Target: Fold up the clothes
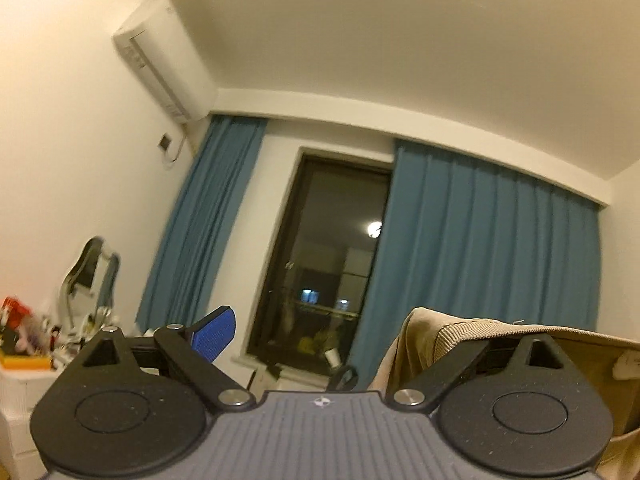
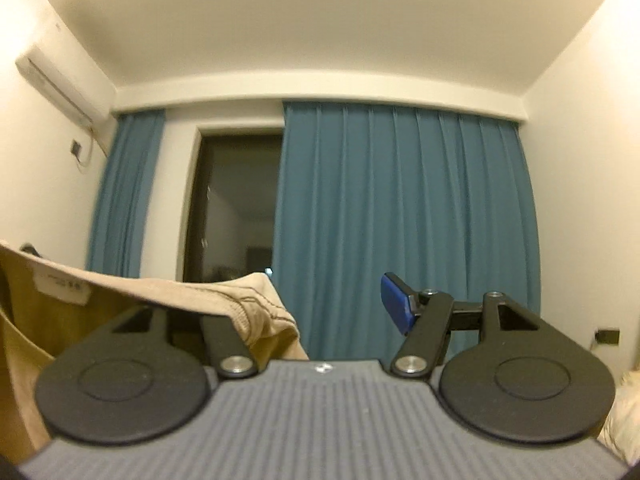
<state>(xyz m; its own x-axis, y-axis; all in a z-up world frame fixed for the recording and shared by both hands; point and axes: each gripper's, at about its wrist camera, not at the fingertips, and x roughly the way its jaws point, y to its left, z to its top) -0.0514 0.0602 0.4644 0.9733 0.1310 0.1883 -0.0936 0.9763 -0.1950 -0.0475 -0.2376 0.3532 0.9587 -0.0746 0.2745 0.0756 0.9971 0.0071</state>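
Two tools share one tan garment, both raised and aimed at the blue curtains and the dark window, so the cloth hangs in the air between them, not on any surface in view. Starting with the left tool: its left finger with the blue pad stands bare and well apart from the right finger, so the jaws are spread wide, while the garment drapes over that right finger and hides it. Whether anything pinches the cloth there, I cannot tell; it looks hung, probably to spread the top edge before a fold. Far to the left of this tool a white counter carries small cluttered items, too blurred to name, and a mirror. Moving to the right tool, the picture is reversed: the garment, with a white label showing on its inner face, lies over the left finger, and the blue pad on the right stands clear, jaws likewise wide. No basket or bin shows.
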